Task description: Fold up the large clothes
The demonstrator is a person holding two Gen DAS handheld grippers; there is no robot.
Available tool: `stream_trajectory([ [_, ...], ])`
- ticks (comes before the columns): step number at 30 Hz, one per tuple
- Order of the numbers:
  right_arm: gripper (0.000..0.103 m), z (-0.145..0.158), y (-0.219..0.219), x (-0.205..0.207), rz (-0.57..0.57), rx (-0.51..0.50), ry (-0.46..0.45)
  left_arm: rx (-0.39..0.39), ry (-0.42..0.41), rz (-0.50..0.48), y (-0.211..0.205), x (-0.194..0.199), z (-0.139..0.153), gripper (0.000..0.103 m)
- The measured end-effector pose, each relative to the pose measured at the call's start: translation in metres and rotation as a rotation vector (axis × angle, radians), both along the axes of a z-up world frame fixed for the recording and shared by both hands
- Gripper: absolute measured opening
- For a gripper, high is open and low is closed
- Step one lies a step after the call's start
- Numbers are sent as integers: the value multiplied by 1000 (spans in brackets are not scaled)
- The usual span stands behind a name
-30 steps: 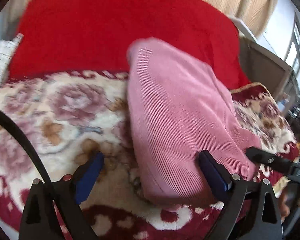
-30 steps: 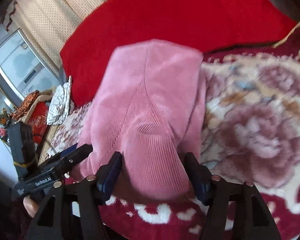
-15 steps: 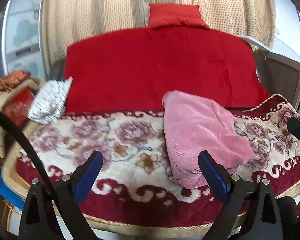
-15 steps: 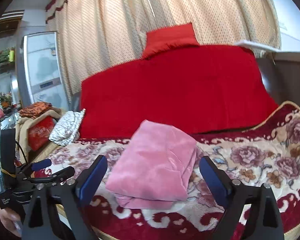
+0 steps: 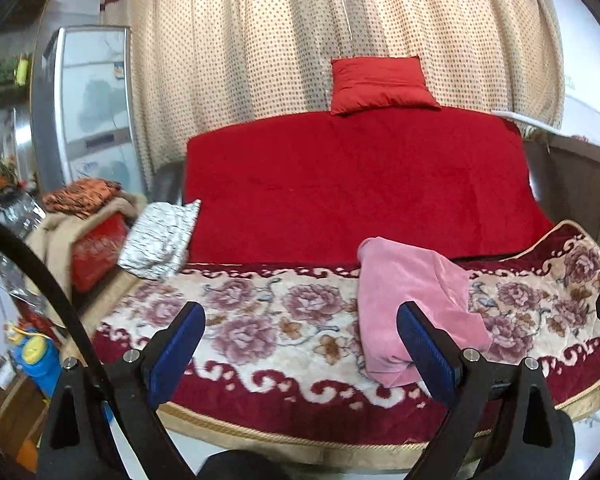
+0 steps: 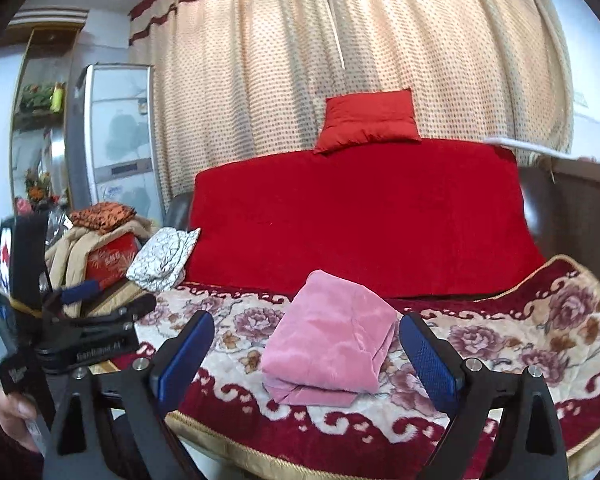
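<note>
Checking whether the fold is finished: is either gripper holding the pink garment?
No. The pink garment lies folded on the floral blanket, and the right gripper and left gripper stand open, clear of it.

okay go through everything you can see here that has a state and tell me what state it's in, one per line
Pink garment: folded into a compact stack, lying on the floral blanket.
Left gripper: open, holding nothing.
Right gripper: open, holding nothing.
Curtains: drawn shut.
Red cushion: resting on top of the sofa back.
</note>
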State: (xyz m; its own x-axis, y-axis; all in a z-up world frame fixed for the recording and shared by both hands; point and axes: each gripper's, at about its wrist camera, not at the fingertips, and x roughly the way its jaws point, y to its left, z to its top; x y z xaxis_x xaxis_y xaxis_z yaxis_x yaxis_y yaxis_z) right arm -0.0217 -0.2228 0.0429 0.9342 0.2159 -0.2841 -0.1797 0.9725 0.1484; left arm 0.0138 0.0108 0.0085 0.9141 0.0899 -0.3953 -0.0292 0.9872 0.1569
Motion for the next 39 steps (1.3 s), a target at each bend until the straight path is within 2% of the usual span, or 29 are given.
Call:
stream_trajectory([
  [5, 96, 14, 6, -21, -23, -35, -12, 27, -62, -14, -2, -28, 19, 97],
  [15, 96, 29, -8, -41, -76, 10, 4, 34, -157, 10, -4, -64, 53, 97],
  [27, 96, 47, -2, -64, -102, 13, -9, 36, -204, 29, -4, -89, 69, 97],
  [39, 96, 47, 25, -62, -222, -127, 16, 45, -185, 2, -11, -96, 62, 98],
])
